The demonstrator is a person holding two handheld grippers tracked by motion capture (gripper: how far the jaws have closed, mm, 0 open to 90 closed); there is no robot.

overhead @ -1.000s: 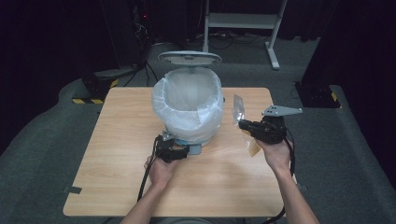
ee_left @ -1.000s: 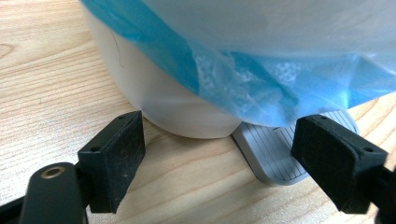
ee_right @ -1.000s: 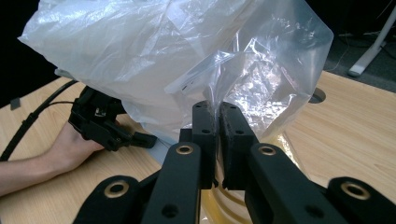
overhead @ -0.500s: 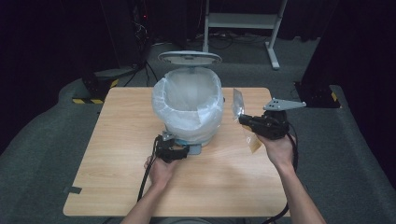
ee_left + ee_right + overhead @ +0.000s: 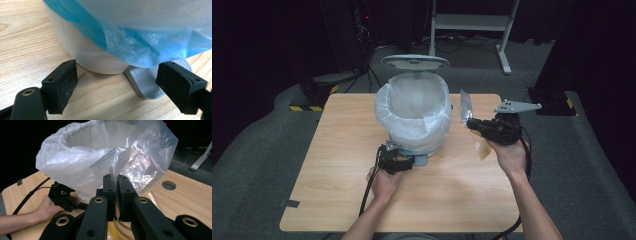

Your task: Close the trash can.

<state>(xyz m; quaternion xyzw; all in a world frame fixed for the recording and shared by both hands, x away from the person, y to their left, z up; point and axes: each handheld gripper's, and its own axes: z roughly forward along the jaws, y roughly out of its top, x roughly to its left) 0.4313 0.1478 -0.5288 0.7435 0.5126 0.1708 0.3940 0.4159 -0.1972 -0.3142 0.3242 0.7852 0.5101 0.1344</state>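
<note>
Right gripper view: right gripper (image 5: 116, 185) pinches clear bag (image 5: 140, 157); contents unclear.

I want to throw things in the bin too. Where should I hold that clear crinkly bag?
Hold the clear plastic bag by its bottom edge, coming from below, as the right gripper does: that edge is thin and flat, so shut fingers can pinch it. The rest stands above them, puffed up, and would probably crumple. That leaves it beside the bin's open liner.

Clear plastic bag (image 5: 140, 162), crumpled, upright, pinched at its lower edge, just right of the bin (image 5: 414, 117). Bin white, lid (image 5: 414, 62) up, lined with bluish translucent liner, grey pedal (image 5: 150, 81) at its base.
</note>
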